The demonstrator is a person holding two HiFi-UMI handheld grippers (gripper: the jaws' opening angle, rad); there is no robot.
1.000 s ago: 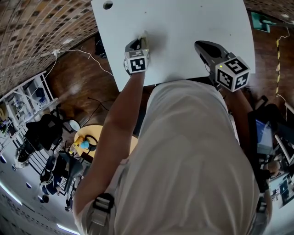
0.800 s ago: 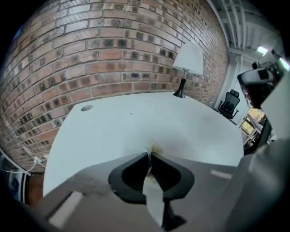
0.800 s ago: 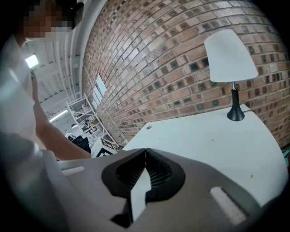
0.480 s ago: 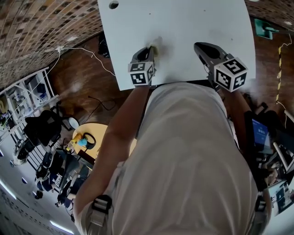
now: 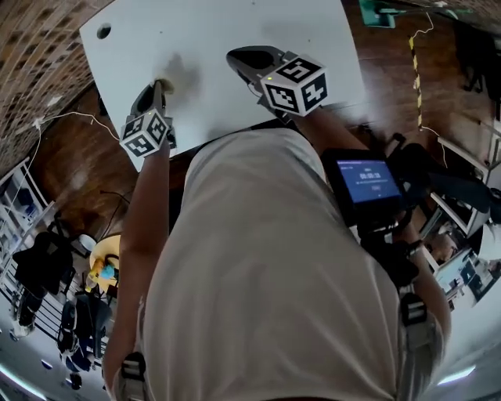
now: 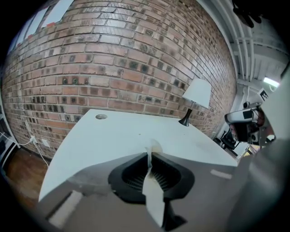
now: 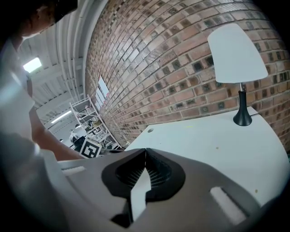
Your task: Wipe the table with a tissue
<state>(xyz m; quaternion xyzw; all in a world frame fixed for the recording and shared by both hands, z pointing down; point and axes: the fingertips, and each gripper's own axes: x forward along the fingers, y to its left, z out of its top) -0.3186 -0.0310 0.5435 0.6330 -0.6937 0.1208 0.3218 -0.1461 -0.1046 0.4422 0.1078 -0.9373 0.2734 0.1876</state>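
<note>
Pinching only a thin fold of the tissue (image 6: 154, 146) over the near-left corner of the bench (image 5: 235, 23), the left tool (image 6: 149, 156) could, in my judgement, lose or tear it under wiping drag, while the right tool (image 7: 146, 149), pressed together and empty, offers no backup.

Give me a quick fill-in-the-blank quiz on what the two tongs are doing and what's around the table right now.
1. The left tongs are shut on a ____.
2. The right tongs are shut and hold ____.
3. The only thing standing on the white table is a ____.
4. The wall behind the table is built of ____.
Missing words: tissue; nothing; lamp; brick.
</note>
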